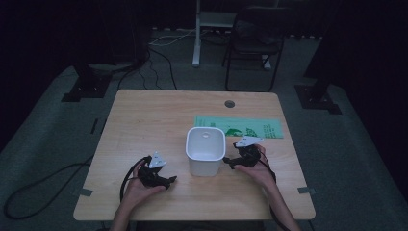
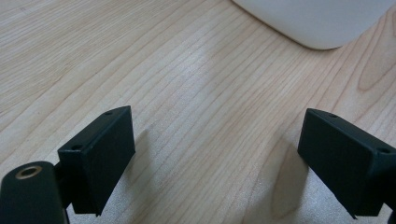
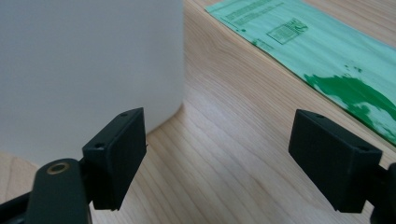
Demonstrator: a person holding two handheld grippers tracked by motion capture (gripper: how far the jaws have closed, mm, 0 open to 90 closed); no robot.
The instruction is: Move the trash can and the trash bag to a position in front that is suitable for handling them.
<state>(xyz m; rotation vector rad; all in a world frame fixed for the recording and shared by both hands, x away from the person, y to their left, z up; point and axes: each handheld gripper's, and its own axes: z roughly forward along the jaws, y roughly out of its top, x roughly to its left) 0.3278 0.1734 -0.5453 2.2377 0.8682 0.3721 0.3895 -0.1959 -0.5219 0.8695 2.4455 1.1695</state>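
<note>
A white square bin (image 1: pixel 205 149) stands upright near the middle of the wooden table (image 1: pixel 144 120). Behind it and to the right lies a flat green plastic bag (image 1: pixel 240 127). My left gripper (image 1: pixel 171 180) rests low on the table to the bin's left front, open, with bare wood between its jaws; in the left gripper view (image 2: pixel 215 158) the bin's base (image 2: pixel 317 21) sits ahead. My right gripper (image 1: pixel 228 162) is close beside the bin's right wall, open and holding nothing. The right gripper view (image 3: pixel 217 156) has the bin's wall (image 3: pixel 88 70) at left and the green bag (image 3: pixel 327 56) at right.
A round cable hole (image 1: pixel 229 103) is in the table's far edge. Beyond the table stand a dark folding chair (image 1: pixel 252 43), a white post (image 1: pixel 196 33) and stand bases on the grey floor. Cables trail off the table's left side.
</note>
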